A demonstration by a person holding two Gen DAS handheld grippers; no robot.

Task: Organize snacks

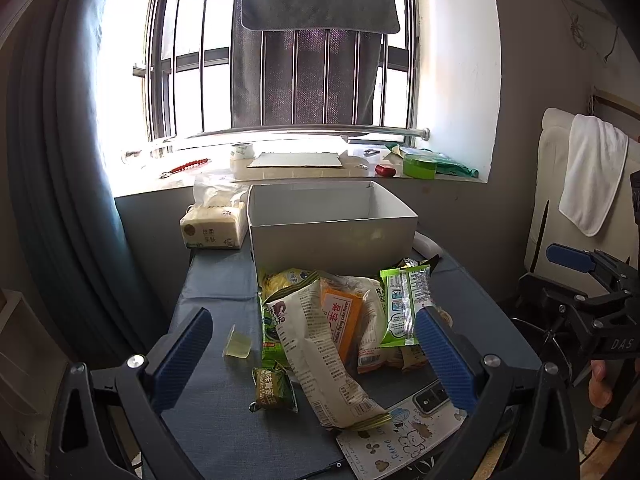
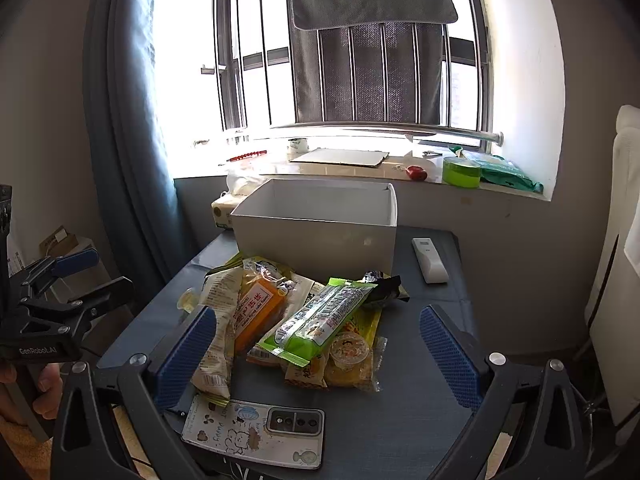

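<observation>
Just above the near edge of the dark blue-grey table, both tongs hang spread with nothing between them: the left gripper and the right gripper. A heap of mixed snack packets lies mid-table, touching the front wall of the open white rectangular box by the far edge. A phone in a cartoon-printed case lies at the near edge.

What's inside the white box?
Nothing visible: the white box shows only bare inner walls. Its floor is hidden by the front wall. The snack pile sits on the table before it.
</observation>
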